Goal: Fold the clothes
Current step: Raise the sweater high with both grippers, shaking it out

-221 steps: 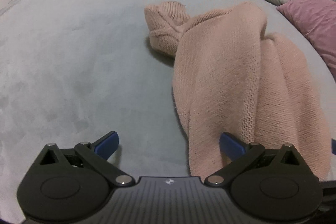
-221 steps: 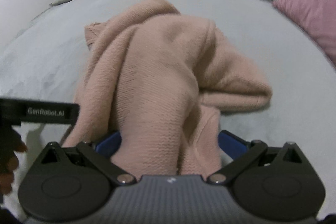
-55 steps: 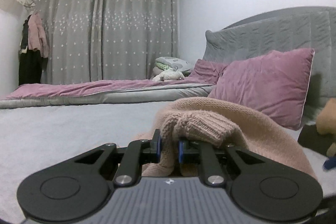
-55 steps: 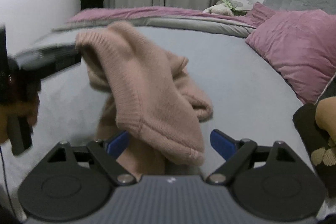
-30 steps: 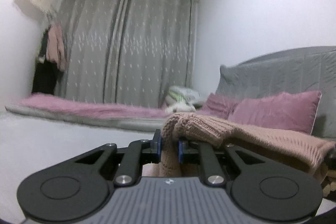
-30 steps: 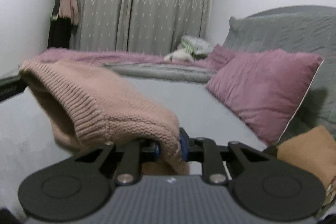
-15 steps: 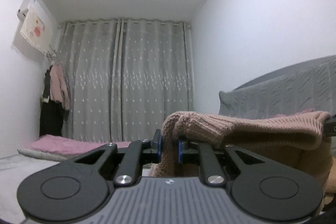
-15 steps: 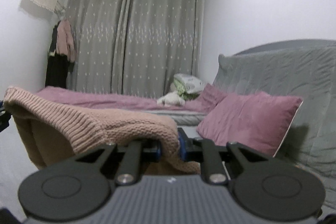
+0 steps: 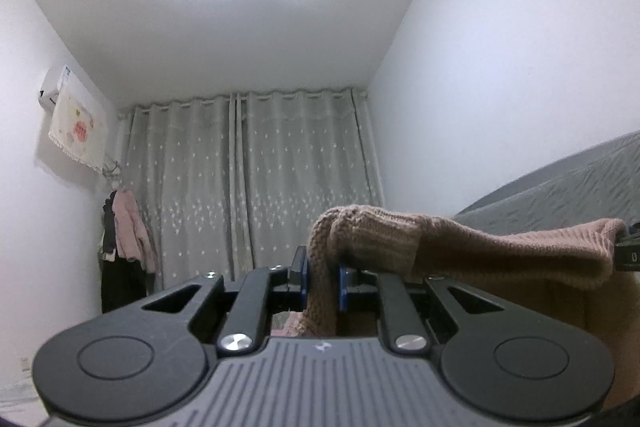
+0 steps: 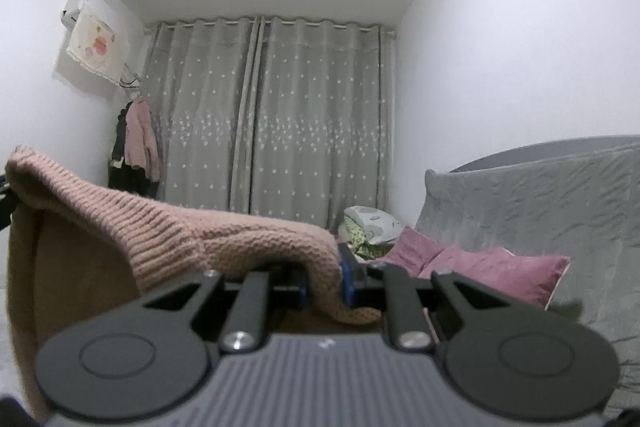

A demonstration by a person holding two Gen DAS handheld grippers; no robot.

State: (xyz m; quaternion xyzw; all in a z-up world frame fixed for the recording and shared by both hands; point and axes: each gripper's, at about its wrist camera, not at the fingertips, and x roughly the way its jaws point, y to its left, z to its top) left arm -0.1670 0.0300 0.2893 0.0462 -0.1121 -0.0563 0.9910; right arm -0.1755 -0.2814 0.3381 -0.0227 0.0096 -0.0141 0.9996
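Both the left gripper (image 9: 322,281) and the right gripper (image 10: 325,285) have jaws clamped on a ribbed edge of the pink sweater (image 9: 472,247), which spans between them and hangs below, evidently raised to let it drape flat for folding. Against half a second earlier, both cameras tilt higher: more ceiling, less bed (image 10: 552,211).

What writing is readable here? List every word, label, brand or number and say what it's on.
None reads clearly.
Air conditioner: blue mark, too small to read.
Cloth hanging over it: red round print, blurred.
Left claw and right claw bodies: a tiny white emblem each, no letters.
Sweater, pinched by both claws: no label showing.
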